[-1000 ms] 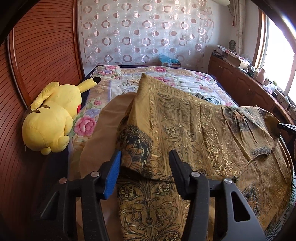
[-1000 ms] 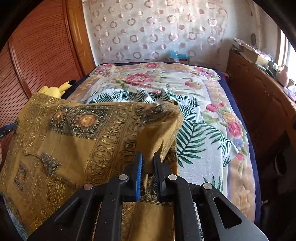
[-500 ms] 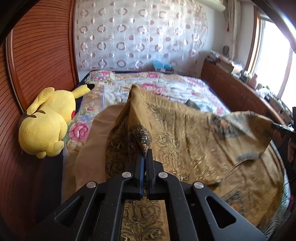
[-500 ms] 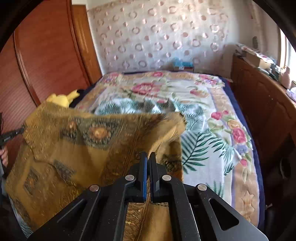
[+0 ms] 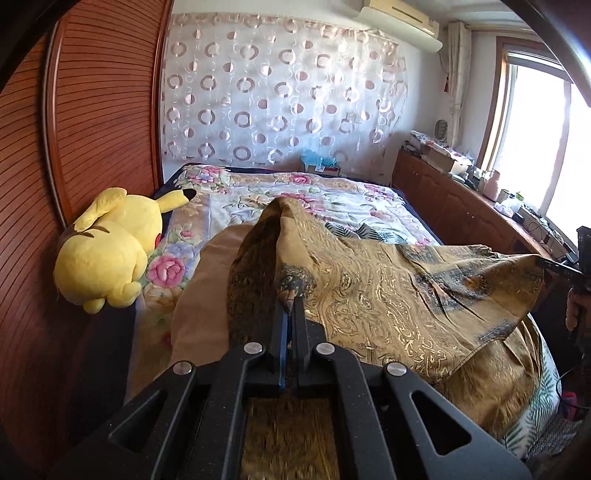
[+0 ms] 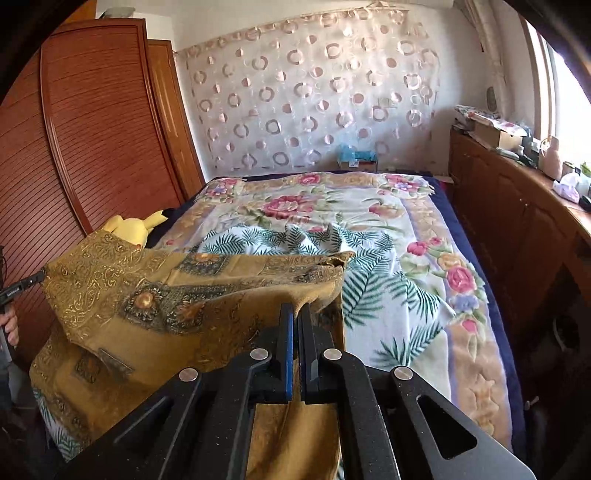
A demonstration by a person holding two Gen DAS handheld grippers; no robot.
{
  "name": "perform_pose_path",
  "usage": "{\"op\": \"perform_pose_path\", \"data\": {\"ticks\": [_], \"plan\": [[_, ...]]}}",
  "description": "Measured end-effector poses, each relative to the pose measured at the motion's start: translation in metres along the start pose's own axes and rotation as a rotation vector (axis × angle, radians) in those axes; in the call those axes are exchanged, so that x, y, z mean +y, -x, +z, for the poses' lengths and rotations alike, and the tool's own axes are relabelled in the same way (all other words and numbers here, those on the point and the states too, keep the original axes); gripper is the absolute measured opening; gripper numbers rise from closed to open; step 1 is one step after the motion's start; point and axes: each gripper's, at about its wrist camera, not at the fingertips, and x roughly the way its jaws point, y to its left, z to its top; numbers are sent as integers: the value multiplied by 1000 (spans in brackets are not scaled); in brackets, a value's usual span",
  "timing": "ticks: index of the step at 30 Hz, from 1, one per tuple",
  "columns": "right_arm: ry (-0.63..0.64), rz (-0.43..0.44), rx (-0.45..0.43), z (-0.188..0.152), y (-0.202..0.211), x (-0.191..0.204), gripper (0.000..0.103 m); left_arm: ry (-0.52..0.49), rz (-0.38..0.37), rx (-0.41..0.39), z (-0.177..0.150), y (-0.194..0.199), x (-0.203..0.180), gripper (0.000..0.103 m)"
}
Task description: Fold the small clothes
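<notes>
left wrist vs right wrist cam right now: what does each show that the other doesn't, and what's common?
Left wrist only: the whole yellow plush toy against the wooden panel, the air conditioner above the curtain, and the left gripper shut on a corner of the gold patterned garment.

Right wrist only: the leaf-print cloth spread across the bed and the right gripper shut on the garment's other corner.

Both: the garment lifted between the two grippers, the floral bedspread, the circle-pattern curtain and the cluttered wooden cabinet.
</notes>
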Motion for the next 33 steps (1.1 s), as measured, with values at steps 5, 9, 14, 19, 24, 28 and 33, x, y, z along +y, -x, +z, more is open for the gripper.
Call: {"op": "perform_pose_path", "data": {"ticks": [5, 9, 14, 19, 24, 28, 33], "plan": [[2, -13, 18, -24, 14, 6, 2, 5, -10, 22, -35, 13, 0, 2], [3, -46, 27, -40, 27, 7, 2, 11, -29, 48, -59, 20, -5, 2], [-30, -56, 52, -60, 39, 4, 2, 15, -36, 35, -79, 46, -8, 2], [-66, -40, 70, -82, 49, 4, 2, 8, -41, 93, -98, 50, -10, 2], [-79, -46, 93, -92, 56, 0, 2, 33, -31, 118, -111, 47, -5, 2], [-87, -27, 77, -81, 74, 4, 2, 60, -23, 90, -107, 50, -1, 2], [-78, -1, 30, -67, 100, 11, 2, 64, -14, 63, -98, 61, 4, 2]]}}
